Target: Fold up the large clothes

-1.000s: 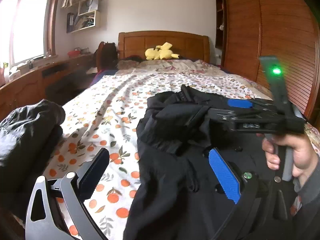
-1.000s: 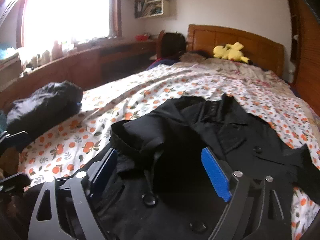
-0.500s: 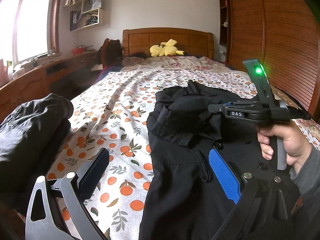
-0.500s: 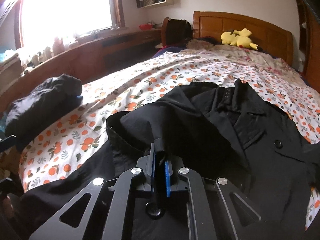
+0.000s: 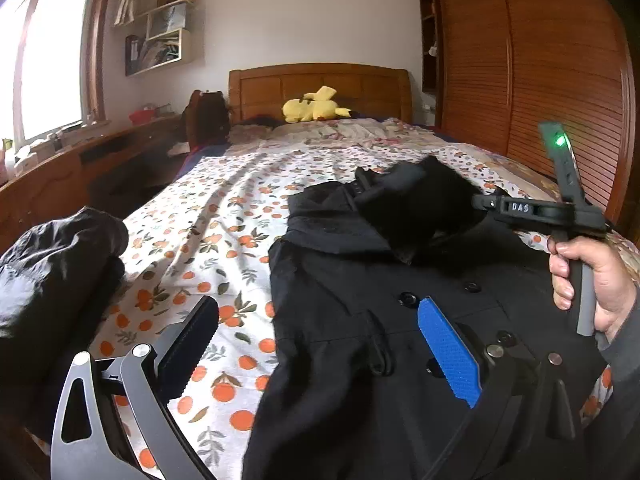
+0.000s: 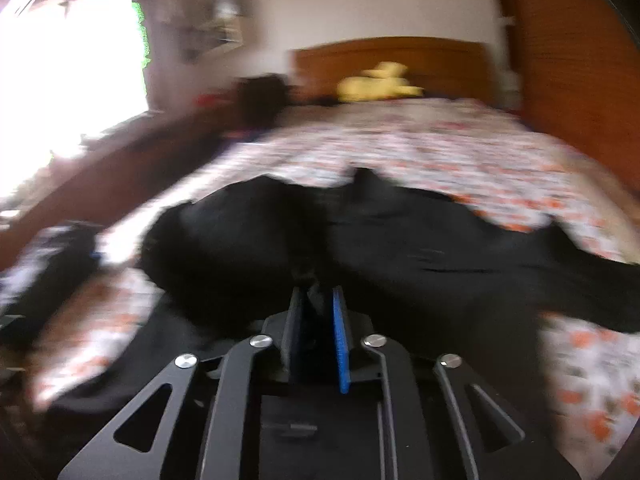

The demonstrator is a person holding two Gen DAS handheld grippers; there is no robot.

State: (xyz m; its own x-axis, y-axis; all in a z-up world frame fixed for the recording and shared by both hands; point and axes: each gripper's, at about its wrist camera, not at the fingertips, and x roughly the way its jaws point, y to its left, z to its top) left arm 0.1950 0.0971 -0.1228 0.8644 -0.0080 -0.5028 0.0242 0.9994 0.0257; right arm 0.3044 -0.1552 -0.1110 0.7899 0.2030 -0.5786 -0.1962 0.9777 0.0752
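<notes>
A large black buttoned coat (image 5: pixel 360 312) lies spread on the bed's orange-print sheet (image 5: pixel 224 216). My left gripper (image 5: pixel 320 344) is open and empty, low over the coat's left edge. My right gripper (image 6: pixel 316 300) is shut on a fold of the coat (image 6: pixel 256 248) and holds it lifted. In the left wrist view the right gripper (image 5: pixel 480 202) sits at the right, held by a hand, with a bunch of black cloth raised above the coat's collar area. The right wrist view is blurred.
A dark bundled garment (image 5: pixel 48 280) lies at the bed's left edge. A yellow plush toy (image 5: pixel 312 106) rests by the wooden headboard (image 5: pixel 320 80). A wooden wardrobe (image 5: pixel 540 80) stands on the right, a desk and window on the left.
My right gripper closed on a fold of the coat and has lifted and pulled it to the right. My left gripper stays open and has shifted slightly.
</notes>
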